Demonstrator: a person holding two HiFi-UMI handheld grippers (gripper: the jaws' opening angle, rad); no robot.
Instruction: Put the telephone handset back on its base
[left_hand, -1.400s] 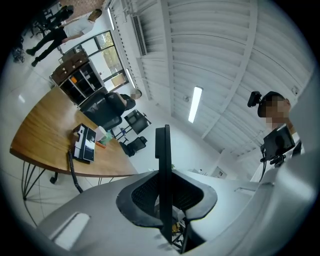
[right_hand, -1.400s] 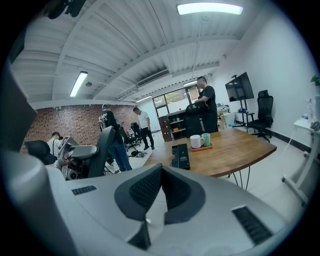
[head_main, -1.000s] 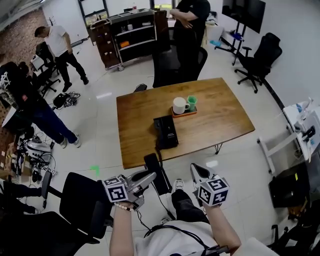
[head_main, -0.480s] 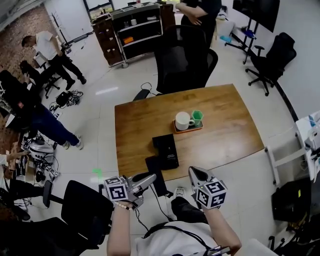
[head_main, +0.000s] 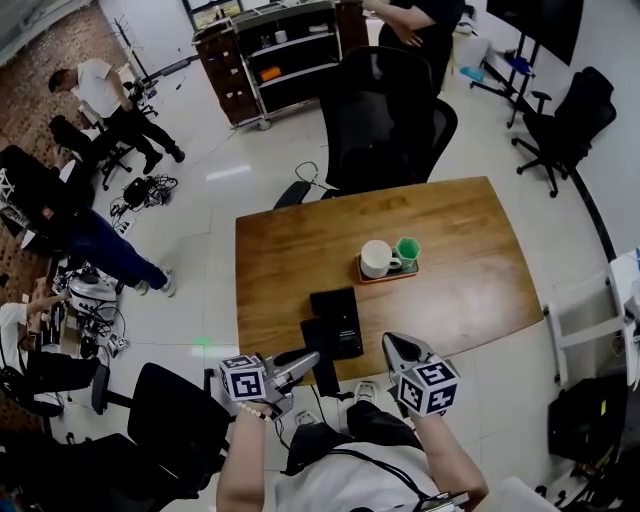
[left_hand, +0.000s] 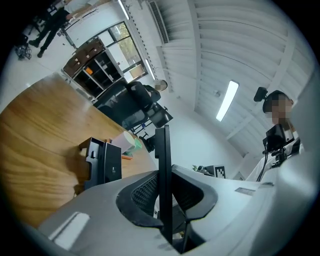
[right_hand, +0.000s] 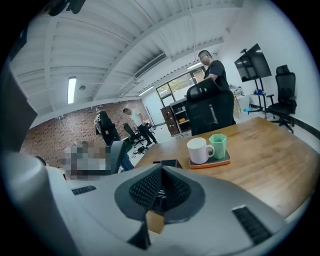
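Left tool (head_main: 308, 360) clamps the 1 handset (left_hand: 163, 160); right tool (head_main: 390, 342) closed, empty; 1 base (head_main: 338, 310), 2 cups (head_main: 377, 258)

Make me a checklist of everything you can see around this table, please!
Surface: wooden table, mostly bare.
Job's things: black telephone base lies near the table's front edge; the handset is off it.
Clutter: white mug and green cup on a small tray.
Grippers: left gripper shut on the handset; right gripper shut, empty.
Cables: loose cables on the floor, far left.
Surroundings: black office chair behind the table, shelf cart, people.
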